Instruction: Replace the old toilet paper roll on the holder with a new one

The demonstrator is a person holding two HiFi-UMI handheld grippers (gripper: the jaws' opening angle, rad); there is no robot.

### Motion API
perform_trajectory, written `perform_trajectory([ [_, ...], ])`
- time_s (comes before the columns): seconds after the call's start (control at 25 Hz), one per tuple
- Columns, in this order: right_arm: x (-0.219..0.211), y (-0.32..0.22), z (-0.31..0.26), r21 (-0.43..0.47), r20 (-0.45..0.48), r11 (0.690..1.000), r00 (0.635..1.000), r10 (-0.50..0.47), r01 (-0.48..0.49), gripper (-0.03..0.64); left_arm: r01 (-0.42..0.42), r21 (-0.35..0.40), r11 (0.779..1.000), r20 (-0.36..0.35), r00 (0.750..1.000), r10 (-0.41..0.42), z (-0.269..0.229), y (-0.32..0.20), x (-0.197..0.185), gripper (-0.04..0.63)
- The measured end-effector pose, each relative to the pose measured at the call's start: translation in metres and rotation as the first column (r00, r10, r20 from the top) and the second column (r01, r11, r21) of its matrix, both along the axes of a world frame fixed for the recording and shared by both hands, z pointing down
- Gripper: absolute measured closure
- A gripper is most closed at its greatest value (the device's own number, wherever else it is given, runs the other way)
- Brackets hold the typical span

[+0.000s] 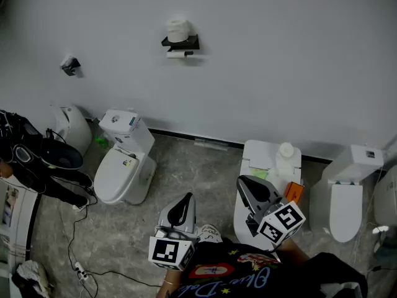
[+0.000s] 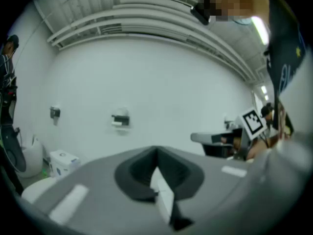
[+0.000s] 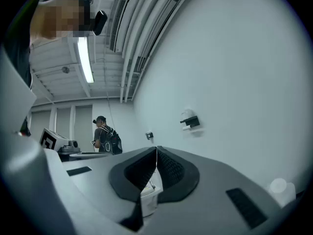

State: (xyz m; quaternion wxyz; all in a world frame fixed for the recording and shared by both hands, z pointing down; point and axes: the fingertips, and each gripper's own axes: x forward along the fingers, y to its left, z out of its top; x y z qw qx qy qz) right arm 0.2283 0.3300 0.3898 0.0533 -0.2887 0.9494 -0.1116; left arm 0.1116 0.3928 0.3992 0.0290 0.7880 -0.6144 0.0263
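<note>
Upright on the holder (image 1: 190, 43) stands the toilet paper roll (image 1: 178, 30), axis vertical.

**Bathroom fixtures along a wall, seen from above**

Head view, clock directions from the picture's centre. At 12 o'clock, a toilet paper holder (image 1: 183, 44) is fixed to the wall (image 1: 279, 54), with a toilet paper roll (image 1: 178, 30) standing on top of it. At 10 o'clock is a smaller wall fixture (image 1: 70, 65). Three toilets stand on the floor against the wall: the left toilet (image 1: 124, 163) at 9 o'clock, the middle toilet (image 1: 260, 157) at 4 o'clock with a bottle (image 1: 286, 156) on it, and the right toilet (image 1: 346, 197) beyond that. A person (image 1: 37, 160) is at the left edge, with cables (image 1: 77, 228) at 8 o'clock. The left gripper (image 1: 187, 197) is at 6 o'clock and the right gripper (image 1: 243, 182) at 5, before the middle toilet.
</note>
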Motion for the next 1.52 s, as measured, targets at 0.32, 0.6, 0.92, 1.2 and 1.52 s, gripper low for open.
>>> perform_trajectory([
  [0.32, -0.014, -0.063, 0.005, 0.011, 0.003, 0.998, 0.998, 0.056, -0.056, 0.604, -0.049, 0.020, 0.999, -0.006, 0.999, 0.050, 0.003, -0.069, -0.024, 0.609],
  [0.6, -0.067, -0.168, 0.004, 0.069, -0.005, 0.991, 0.994, 0.112, -0.111, 0.604, -0.135, 0.085, 0.987, -0.028, 0.990, 0.137, 0.005, -0.199, -0.074, 0.609],
  [0.92, -0.147, -0.311, 0.000, 0.054, 0.003, 0.976, 0.977, 0.213, -0.213, 0.604, -0.185, 0.021, 0.983, -0.058, 0.981, 0.186, 0.022, -0.352, -0.168, 0.609],
  [1.2, -0.184, -0.404, -0.019, 0.093, -0.007, 0.952, 0.956, 0.292, -0.290, 0.604, -0.264, 0.054, 0.963, -0.035, 0.963, 0.266, -0.001, -0.453, -0.209, 0.609],
  [1.52, -0.178, -0.443, -0.004, 0.015, -0.011, 0.942, 0.942, 0.337, -0.337, 0.604, -0.324, -0.019, 0.946, -0.052, 0.945, 0.323, 0.004, -0.493, -0.199, 0.609],
])
